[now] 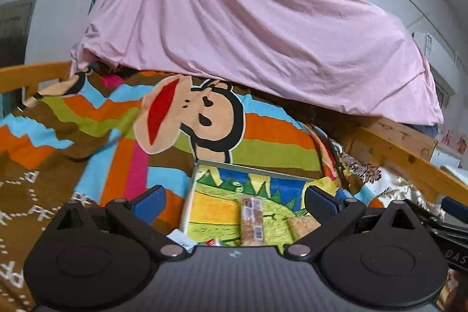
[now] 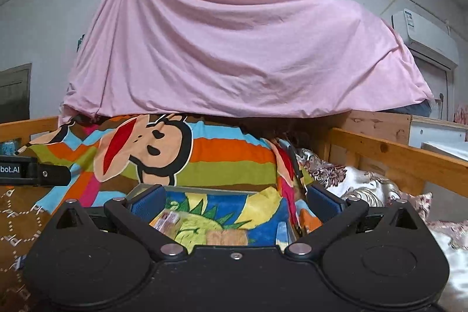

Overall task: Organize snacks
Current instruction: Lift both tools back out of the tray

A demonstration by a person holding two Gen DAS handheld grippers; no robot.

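A shallow tray (image 1: 201, 165) with a painted yellow, green and blue bottom lies on the striped monkey blanket (image 1: 263, 136). Inside it lie a long wrapped snack bar (image 1: 252, 220) and a pale crumbly snack (image 1: 301, 225); small wrappers (image 1: 182, 239) show at its near edge. My left gripper (image 1: 234, 203) hovers above the tray's near side, open, nothing between its blue pads. In the right wrist view the same tray (image 2: 140, 189) holds a wrapped bar (image 2: 166, 220) and a tan snack (image 2: 226, 237). My right gripper (image 2: 234, 202) is open and empty above it.
A pink sheet (image 1: 248, 28) hangs over the back of the bed. Wooden bed rails run at left (image 1: 29, 75) and right (image 1: 409, 160). A flowered quilt (image 2: 365, 183) lies right of the blanket. The other gripper's body (image 2: 32, 170) pokes in at the left. An air conditioner (image 2: 424, 34) hangs on the wall.
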